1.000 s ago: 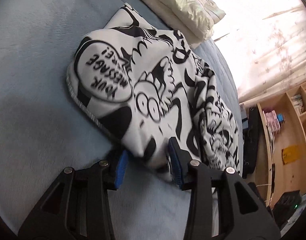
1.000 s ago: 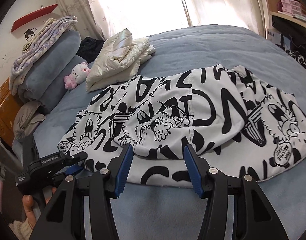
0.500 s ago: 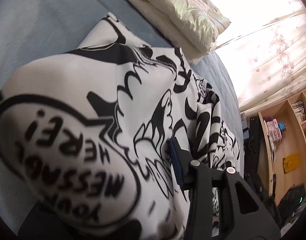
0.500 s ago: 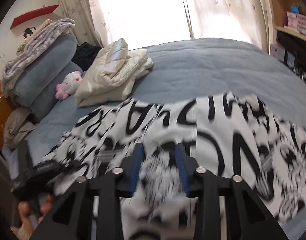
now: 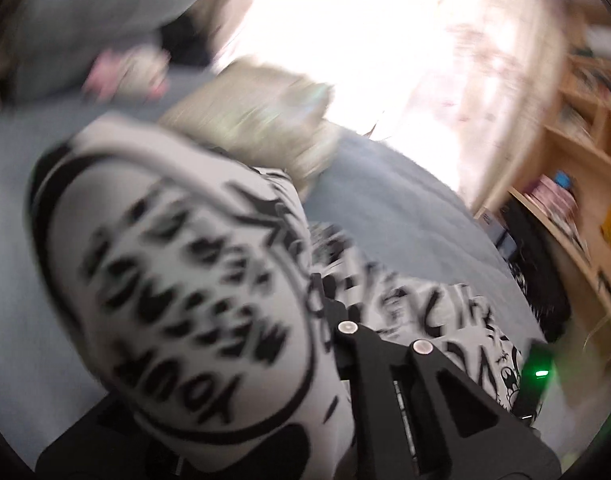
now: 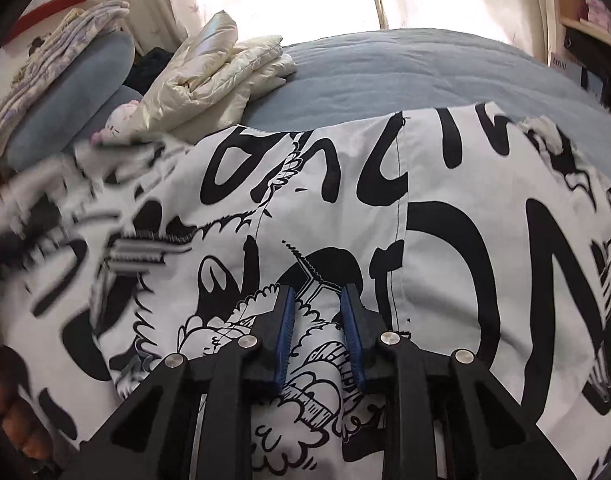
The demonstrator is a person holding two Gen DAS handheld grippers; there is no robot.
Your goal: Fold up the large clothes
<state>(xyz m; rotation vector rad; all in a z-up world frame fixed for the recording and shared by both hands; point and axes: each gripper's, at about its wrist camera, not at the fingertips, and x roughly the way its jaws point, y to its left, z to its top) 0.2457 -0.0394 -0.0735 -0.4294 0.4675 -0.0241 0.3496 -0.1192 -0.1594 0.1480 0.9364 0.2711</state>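
A large white garment with black cartoon print (image 6: 445, 184) lies spread across the blue bed cover (image 6: 385, 72). My right gripper (image 6: 316, 312) points down onto its middle. Its blue pads pinch a raised fold of the cloth, and the jaws are still closing. In the blurred left wrist view, the end of the garment with the speech-bubble print (image 5: 177, 280) hangs lifted over my left gripper (image 5: 305, 312). It hides one finger and both tips. The left jaws are closing on that cloth. A hand (image 6: 9, 408) shows at the lower left edge of the right wrist view.
A folded cream puffy jacket (image 6: 213, 76) lies on the bed behind the garment. Grey-blue pillows (image 6: 73, 92) with folded bedding and a pink plush toy (image 6: 117, 120) sit at the back left. Wooden shelves (image 5: 577, 184) stand to the right, and a bright curtained window is behind.
The left gripper closed on the printed end, lifted it and rolled; its view now faces the window. The right gripper came down onto the garment's middle and narrowed around a fold.
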